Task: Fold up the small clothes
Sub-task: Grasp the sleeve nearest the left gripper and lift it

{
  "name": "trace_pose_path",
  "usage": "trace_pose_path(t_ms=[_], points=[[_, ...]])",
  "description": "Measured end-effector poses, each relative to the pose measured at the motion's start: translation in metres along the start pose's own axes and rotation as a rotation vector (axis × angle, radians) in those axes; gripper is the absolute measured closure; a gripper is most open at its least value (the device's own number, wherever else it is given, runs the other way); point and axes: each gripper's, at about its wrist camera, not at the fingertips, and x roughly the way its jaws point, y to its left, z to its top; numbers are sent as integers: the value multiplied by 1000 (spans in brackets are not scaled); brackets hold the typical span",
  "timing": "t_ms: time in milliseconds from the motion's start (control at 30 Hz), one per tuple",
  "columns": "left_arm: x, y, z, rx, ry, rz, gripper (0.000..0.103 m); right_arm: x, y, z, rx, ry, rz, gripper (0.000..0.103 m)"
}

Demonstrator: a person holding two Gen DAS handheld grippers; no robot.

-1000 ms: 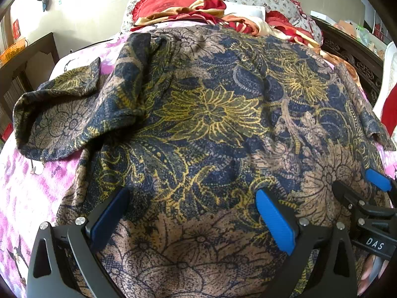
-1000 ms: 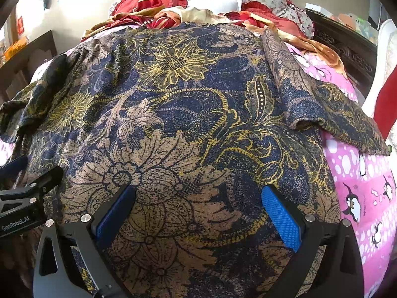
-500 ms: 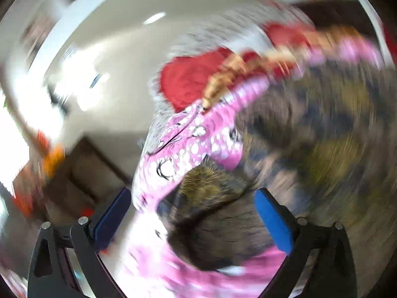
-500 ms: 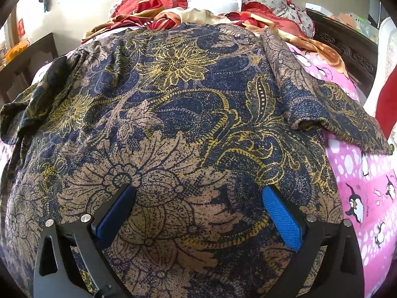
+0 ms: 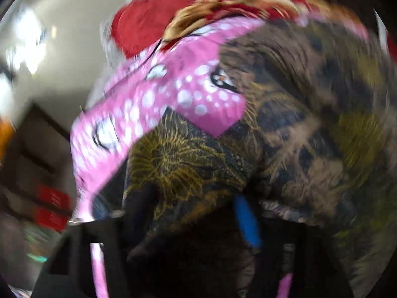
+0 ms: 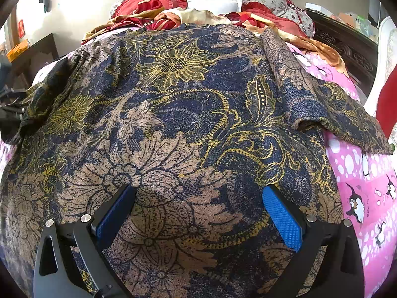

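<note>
1. Garment position — the floral shirt (image 6: 188, 129) lies spread flat on the pink bedsheet (image 6: 359, 181), its hem nearest the cameras and its collar end toward the heap of red bedding (image 6: 153, 10).
2. Left tool (image 5: 188, 213): its jaws are closing, with the shirt's left sleeve (image 5: 178, 164) bunched between them. The view is blurred, so firm pad contact cannot be confirmed; let the closure finish on the cloth before pulling.
3. Right tool (image 6: 198, 213): jaws wide, holding nothing, hovering above the shirt's lower panel near the hem.
4. Likely step in hand: fold the left sleeve inward over the shirt body. Carry it low and across — lifting high would probably drag the shoulder off line.
5. Lay the sleeve parallel to the shirt's side seam.
6. The right sleeve (image 6: 347, 116) lies out flat on the bedsheet, not yet folded.
</note>
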Motion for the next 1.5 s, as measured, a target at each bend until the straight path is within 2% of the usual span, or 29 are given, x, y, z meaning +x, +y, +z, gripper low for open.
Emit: trace_pose_path(t_ms=[33, 67, 100, 200, 300, 367, 467, 567, 667, 767, 800, 833, 967, 1133, 1233, 1500], points=[[-2, 5, 0, -24, -3, -19, 66, 0, -1, 0, 1, 0, 1, 0], [-5, 9, 0, -44, -4, -38, 81, 0, -1, 0, 1, 0, 1, 0], [-7, 13, 0, -63, -5, -58, 90, 0, 0, 0, 1, 0, 1, 0], [-23, 27, 2, -142, -49, -103, 97, 0, 0, 0, 1, 0, 2, 0], [-39, 34, -3, -199, -87, -110, 98, 0, 0, 0, 0, 0, 1, 0], [-54, 43, -9, -237, -118, -84, 99, 0, 0, 0, 0, 0, 2, 0], [-83, 66, -34, -373, -184, -44, 99, 0, 0, 0, 0, 0, 1, 0], [-106, 101, -80, -551, -229, 30, 99, 0, 0, 0, -1, 0, 1, 0], [-110, 136, -133, -758, -208, 106, 99, 0, 0, 0, -2, 0, 0, 0], [-99, 160, -168, -877, -157, 139, 99, -1, 0, 0, -5, 0, -5, 0], [-99, 166, -176, -896, -152, 169, 99, -1, 0, 0, -5, 0, -5, 0], [-100, 172, -181, -906, -163, 163, 99, -1, 0, 0, -4, 0, -4, 0], [-104, 181, -186, -906, -198, 107, 100, -1, 0, -1, -4, 0, -3, 0], [-117, 185, -191, -944, -293, 11, 100, -1, 0, -1, -4, 0, -3, 0], [-125, 193, -195, -957, -312, 22, 100, -1, 0, -1, -4, 0, -3, 0], [-171, 237, -204, -989, -385, 200, 100, -1, 1, -1, -4, 0, -2, 0]])
